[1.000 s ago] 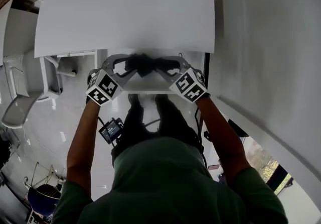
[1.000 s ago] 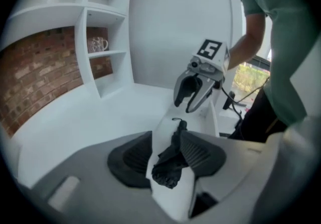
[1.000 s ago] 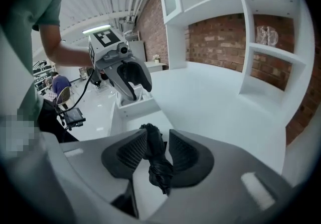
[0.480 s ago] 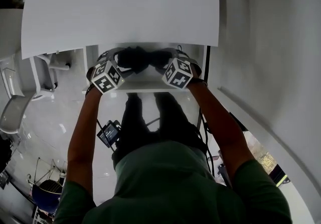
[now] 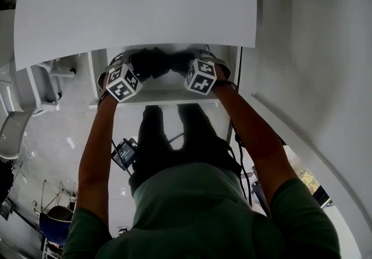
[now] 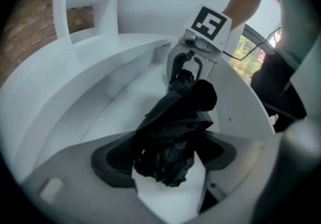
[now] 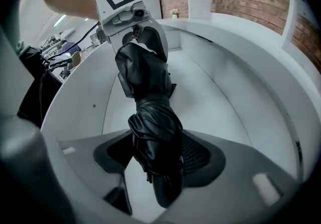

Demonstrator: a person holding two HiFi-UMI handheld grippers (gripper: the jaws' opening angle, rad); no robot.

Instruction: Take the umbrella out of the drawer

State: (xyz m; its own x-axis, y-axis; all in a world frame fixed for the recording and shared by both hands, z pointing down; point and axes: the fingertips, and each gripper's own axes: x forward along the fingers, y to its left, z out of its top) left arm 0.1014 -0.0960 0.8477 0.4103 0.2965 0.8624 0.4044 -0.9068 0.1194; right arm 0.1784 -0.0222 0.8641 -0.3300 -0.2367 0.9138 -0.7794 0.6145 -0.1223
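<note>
Black fabric, loosely bunched round a folded frame, makes up the umbrella, which lies lengthwise on the floor of the open white drawer, clear of its side walls. One crumpled end sits between the jaws of the left gripper. These jaws have just been opening and stand about as wide as they go, with a pad on either side of the cloth and neither seen pressing it. The other end, tighter wrapped and finishing in a smooth rounded tip that is probably the handle, runs between the jaws of the right gripper and pokes past them toward the camera. Those jaws have also just swung wide and then eased in slightly, with gaps showing beside the fabric, so nothing is gripped yet. Each gripper faces the other along the umbrella's length. That placement seems chosen because a long, floppy bundle should lift level only when it is caught at both ends. Both tools tilt steeply downward, most likely because the drawer walls and the white tabletop overhanging the back leave only the way in from above and in front. In the head view the marker cubes sit at the drawer's front corners, with the person's forearms reaching down to them.
</note>
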